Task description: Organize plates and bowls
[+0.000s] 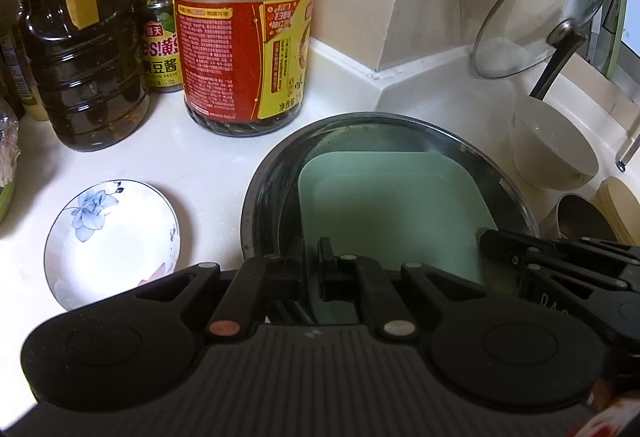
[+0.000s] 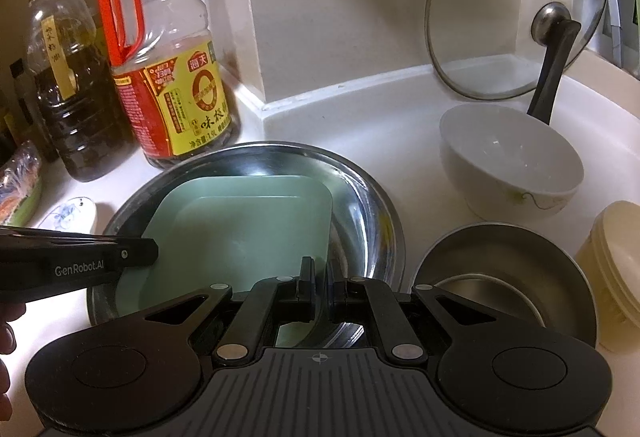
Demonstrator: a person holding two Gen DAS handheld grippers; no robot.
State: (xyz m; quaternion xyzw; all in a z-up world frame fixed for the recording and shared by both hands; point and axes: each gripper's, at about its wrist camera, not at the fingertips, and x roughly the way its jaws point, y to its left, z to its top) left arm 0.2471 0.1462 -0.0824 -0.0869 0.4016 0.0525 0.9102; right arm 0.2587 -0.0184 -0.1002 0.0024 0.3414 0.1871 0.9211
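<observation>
My left gripper [image 1: 316, 269] and right gripper [image 2: 320, 285] both clenched on the green plate's [image 2: 240, 229] near edge, plate inside the steel basin [image 2: 360, 197], white bowl [image 2: 508, 165] far right on the surface [image 1: 192, 165].

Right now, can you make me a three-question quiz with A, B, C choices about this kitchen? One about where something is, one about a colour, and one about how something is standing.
1. Where is the green square plate?
A. inside the steel basin
B. on top of the white bowl
C. hanging on the wall

2. What colour is the flower on the small round plate?
A. red
B. blue
C. yellow

3. How is the glass lid standing?
A. flat on the counter
B. covering the basin
C. on edge, leaning in the corner

Answers:
1 A: the basin's rim rings the plate.
2 B: blue petals show on white.
3 C: it stands tilted on its edge by the wall.
</observation>
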